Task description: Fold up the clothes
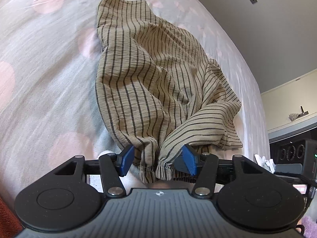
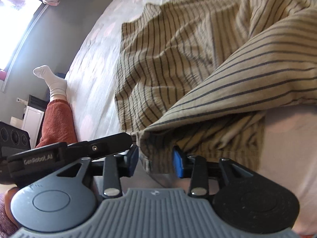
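Looking through the left wrist view: the striped garment [image 1: 158,75] lies crumpled on the spotted bed sheet [image 1: 45,63], its elastic waistband [image 1: 158,170] bunched at the near edge. The left gripper [image 1: 158,159] has its blue pads [image 1: 188,158] spread, with the gathered waistband between them; the right pad seems to brush the cloth, the left one stands just clear, so the grip reads as released. Bare sheet extends well to the left of the garment and beyond its far end. On the right the bed edge [image 1: 255,91] drops off close to the cloth, toward a shelf and dark equipment.

Right wrist view: the right gripper [image 2: 156,159] is likewise spread, pads either side of a hemmed corner [image 2: 148,158] of the same garment, which hangs down between them; contact is hard to judge in the blur. The other gripper's body [image 2: 69,152] crosses the lower left. Left of the garment, a strip of free sheet runs to the mattress edge, where a person's socked foot [image 2: 53,79] and a rust-red trouser leg [image 2: 57,121] rest.
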Demonstrator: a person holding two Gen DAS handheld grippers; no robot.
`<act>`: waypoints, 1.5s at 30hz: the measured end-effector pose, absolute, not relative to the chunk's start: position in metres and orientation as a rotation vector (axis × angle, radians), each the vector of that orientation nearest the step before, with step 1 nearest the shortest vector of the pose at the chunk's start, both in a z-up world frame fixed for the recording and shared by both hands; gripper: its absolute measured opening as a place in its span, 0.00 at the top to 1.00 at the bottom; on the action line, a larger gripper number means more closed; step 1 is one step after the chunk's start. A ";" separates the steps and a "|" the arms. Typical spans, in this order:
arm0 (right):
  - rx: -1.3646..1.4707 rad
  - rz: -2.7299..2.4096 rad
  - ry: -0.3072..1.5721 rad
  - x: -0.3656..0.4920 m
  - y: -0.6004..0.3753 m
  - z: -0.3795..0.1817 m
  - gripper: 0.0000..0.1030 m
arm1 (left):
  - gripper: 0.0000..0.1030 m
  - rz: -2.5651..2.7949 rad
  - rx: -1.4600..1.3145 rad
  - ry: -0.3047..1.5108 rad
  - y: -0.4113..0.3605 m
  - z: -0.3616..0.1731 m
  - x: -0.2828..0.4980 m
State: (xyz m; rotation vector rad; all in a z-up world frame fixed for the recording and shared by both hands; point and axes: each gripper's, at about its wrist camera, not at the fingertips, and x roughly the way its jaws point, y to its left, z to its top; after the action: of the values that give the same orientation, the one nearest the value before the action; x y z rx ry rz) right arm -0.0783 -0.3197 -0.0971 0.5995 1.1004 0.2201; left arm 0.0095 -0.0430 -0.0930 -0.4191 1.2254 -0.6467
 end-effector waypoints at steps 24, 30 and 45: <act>0.614 -0.236 0.972 -0.150 -0.483 -0.077 0.57 | 0.86 -0.597 -0.202 1.356 -0.083 -0.114 0.010; 0.256 -0.266 1.037 -0.130 -0.515 -0.068 0.57 | 0.87 -0.575 -0.109 1.384 -0.098 -0.118 0.010; -0.630 0.098 1.162 -0.109 -0.500 -0.110 0.58 | 0.87 -0.540 -0.018 1.504 -0.119 -0.128 0.031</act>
State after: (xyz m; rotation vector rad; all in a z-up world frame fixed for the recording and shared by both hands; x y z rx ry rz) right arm -0.1091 -0.4999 -0.1101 -0.6304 1.1621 0.0980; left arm 0.0309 -0.1186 -0.1277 -0.0182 1.5040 -0.5397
